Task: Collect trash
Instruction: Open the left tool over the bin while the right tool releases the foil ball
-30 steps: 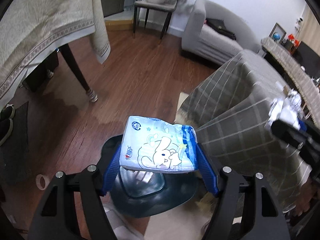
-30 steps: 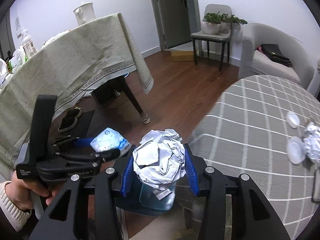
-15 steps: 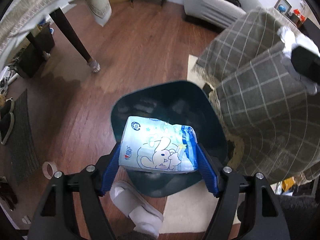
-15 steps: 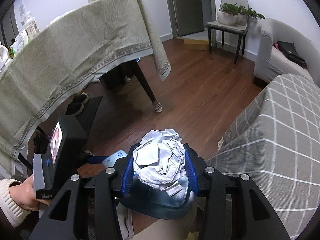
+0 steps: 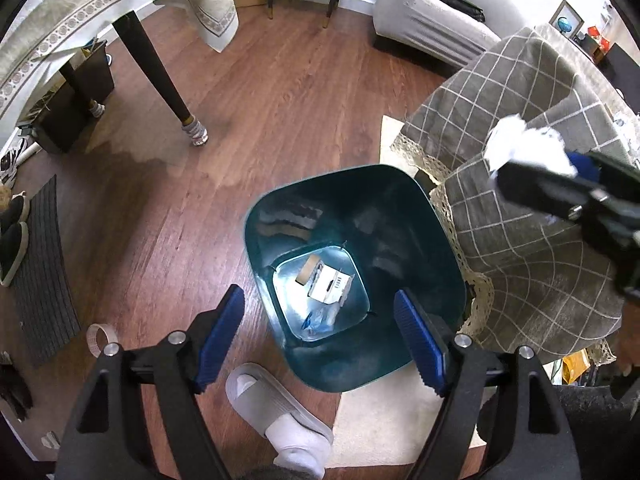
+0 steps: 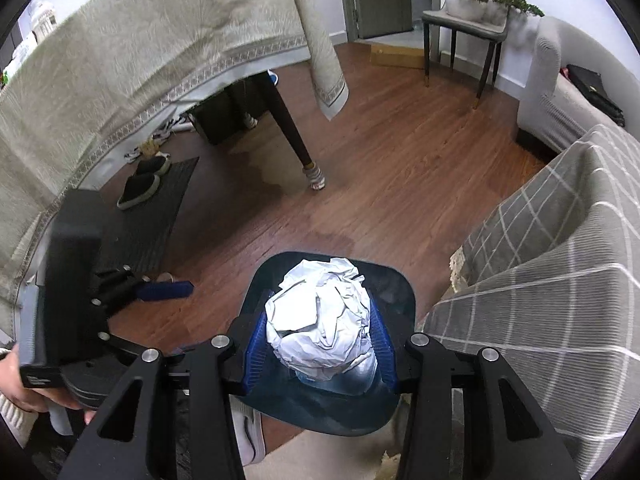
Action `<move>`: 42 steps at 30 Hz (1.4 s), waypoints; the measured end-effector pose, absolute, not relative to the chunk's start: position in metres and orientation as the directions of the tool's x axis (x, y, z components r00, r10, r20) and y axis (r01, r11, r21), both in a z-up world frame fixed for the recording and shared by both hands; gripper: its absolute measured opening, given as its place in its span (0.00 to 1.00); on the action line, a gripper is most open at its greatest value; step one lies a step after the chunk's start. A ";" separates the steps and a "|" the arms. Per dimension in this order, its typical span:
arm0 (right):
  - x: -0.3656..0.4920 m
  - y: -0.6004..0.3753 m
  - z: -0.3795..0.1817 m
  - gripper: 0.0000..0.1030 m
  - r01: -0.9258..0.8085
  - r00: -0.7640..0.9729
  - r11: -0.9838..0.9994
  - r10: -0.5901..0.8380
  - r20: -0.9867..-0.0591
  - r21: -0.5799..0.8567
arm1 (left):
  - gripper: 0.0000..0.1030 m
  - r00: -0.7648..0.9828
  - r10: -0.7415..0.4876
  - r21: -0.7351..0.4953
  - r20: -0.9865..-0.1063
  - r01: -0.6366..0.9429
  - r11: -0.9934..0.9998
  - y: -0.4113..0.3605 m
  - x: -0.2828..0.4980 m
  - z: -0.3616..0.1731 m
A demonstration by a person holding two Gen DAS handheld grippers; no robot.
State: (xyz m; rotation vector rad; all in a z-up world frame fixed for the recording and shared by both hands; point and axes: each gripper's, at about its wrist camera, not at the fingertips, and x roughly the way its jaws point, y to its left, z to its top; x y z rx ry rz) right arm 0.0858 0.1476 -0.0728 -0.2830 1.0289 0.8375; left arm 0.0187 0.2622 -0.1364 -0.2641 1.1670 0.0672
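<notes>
Above the bin (image 5: 420, 200), my left gripper (image 5: 320, 336) hung spread and empty. My right gripper (image 6: 318, 344) clamped the foil ball (image 6: 320, 320) at its sides; light and crushable, it needed only gentle pressure.

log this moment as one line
left gripper: open, over bin | right gripper: shut on foil ball, above bin | tissue pack: in bin

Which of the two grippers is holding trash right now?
The right gripper: its fingers are shut on the crumpled foil ball above the teal trash bin. The left gripper is open and empty over the bin.
</notes>
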 end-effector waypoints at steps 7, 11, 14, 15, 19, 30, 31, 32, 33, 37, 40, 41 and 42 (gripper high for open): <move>0.086 0.156 -0.089 0.45 -0.731 0.221 0.665 0.441 -0.870 0.152 | 0.71 0.436 -0.080 -0.181 -0.896 -0.195 0.964 0.271 0.013 -0.124; 0.084 0.161 -0.098 0.45 -0.737 0.203 0.661 0.418 -0.885 0.143 | 0.64 0.474 -0.081 -0.197 -0.877 -0.200 0.960 0.275 0.010 -0.113; 0.082 0.164 -0.107 0.45 -0.743 0.179 0.654 0.394 -0.901 0.138 | 0.58 0.501 -0.078 -0.209 -0.862 -0.211 0.955 0.280 0.008 -0.105; 0.082 0.164 -0.110 0.45 -0.746 0.173 0.652 0.386 -0.906 0.136 | 0.56 0.512 -0.076 -0.214 -0.855 -0.217 0.952 0.282 0.007 -0.101; 0.079 0.166 -0.124 0.46 -0.750 0.160 0.653 0.332 -0.930 0.104 | 0.47 0.551 -0.081 -0.240 -0.831 -0.223 0.945 0.286 0.006 -0.085; 0.074 0.155 -0.125 0.56 -0.752 0.154 0.653 0.309 -0.939 0.092 | 0.39 0.678 -0.074 -0.267 -0.731 -0.184 0.946 0.280 0.005 -0.042; 0.074 0.155 -0.124 0.58 -0.754 0.149 0.649 0.316 -0.937 0.099 | 0.39 0.684 -0.074 -0.272 -0.726 -0.187 0.944 0.281 0.006 -0.040; 0.073 0.155 -0.122 0.58 -0.758 0.150 0.644 0.321 -0.935 0.100 | 0.39 0.688 -0.073 -0.276 -0.722 -0.190 0.942 0.282 0.006 -0.038; 0.073 0.154 -0.121 0.58 -0.762 0.152 0.640 0.325 -0.934 0.099 | 0.39 0.692 -0.072 -0.280 -0.718 -0.193 0.940 0.282 0.007 -0.036; 0.071 0.149 -0.111 0.58 -0.768 0.156 0.631 0.353 -0.922 0.111 | 0.39 0.704 -0.075 -0.295 -0.706 -0.197 0.935 0.284 0.009 -0.027; 0.071 0.142 -0.099 0.58 -0.769 0.170 0.627 0.389 -0.905 0.125 | 0.39 0.716 -0.085 -0.318 -0.693 -0.197 0.927 0.282 0.010 -0.020; 0.071 0.139 -0.093 0.58 -0.772 0.177 0.623 0.405 -0.897 0.129 | 0.39 0.719 -0.088 -0.322 -0.690 -0.195 0.926 0.280 0.011 -0.019; 0.070 0.137 -0.089 0.58 -0.774 0.183 0.620 0.416 -0.891 0.130 | 0.39 0.723 -0.088 -0.323 -0.685 -0.193 0.926 0.278 0.012 -0.016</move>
